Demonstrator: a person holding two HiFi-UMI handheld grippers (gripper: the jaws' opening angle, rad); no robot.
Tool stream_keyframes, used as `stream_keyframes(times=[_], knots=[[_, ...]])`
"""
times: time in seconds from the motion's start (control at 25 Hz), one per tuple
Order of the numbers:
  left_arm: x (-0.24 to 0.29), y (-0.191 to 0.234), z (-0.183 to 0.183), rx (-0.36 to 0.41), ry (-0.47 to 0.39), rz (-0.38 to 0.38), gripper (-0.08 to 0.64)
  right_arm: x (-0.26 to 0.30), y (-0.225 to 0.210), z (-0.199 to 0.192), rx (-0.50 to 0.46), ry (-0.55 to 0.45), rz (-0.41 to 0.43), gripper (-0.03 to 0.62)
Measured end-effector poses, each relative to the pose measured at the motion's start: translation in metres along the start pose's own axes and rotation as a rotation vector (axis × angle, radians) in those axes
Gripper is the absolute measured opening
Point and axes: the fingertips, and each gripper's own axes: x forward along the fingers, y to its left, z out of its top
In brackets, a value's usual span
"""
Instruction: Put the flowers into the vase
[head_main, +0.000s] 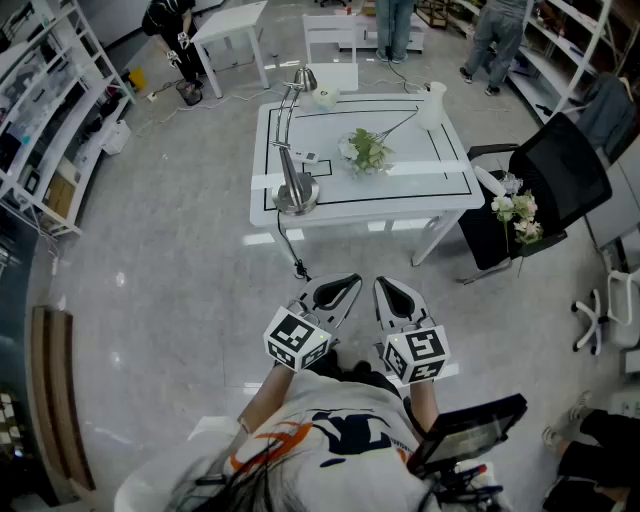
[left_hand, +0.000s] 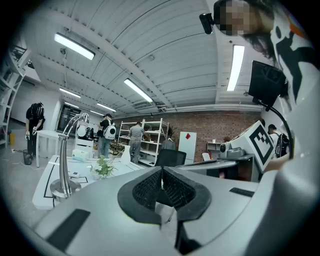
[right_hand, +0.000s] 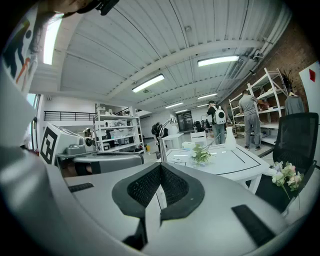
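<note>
Standing at twelve o'clock ahead of the person, the white table (head_main: 440, 190) has a black chair (head_main: 565, 165) at its three o'clock (a second bunch (head_main: 518, 215) lies on it) and a desk lamp (head_main: 295, 192) at its eight o'clock. The left gripper (head_main: 353, 281) and right gripper (head_main: 381, 284) hang side by side, jaws pressed together, empty. The white vase (head_main: 432, 105) stands at the table's one o'clock; the flowers (head_main: 365, 152) lie mid-table, apart from it.

Grippers, two: left gripper (head_main: 345, 285), right gripper (head_main: 390, 288).
Flower bunches, two: tabletop bunch (head_main: 365, 152), mid-tabletop; chair bunch (head_main: 516, 216), on the black chair (head_main: 570, 170).
Vase (head_main: 432, 104), one, far right corner of the tabletop.
Desk lamp (head_main: 296, 193), one, near left corner.
White tables, two: lined table (head_main: 420, 162), plain table (head_main: 235, 22) beyond.
</note>
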Motion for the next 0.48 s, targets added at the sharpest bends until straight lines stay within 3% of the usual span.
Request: stream_keyframes(times=[0.48], knots=[[0.0010,-0.0043,-0.0075,-0.005,0.027,0.009,0.015,-0.0058,-0.0075,-0.0068,0.023,0.008,-0.005,0.012]])
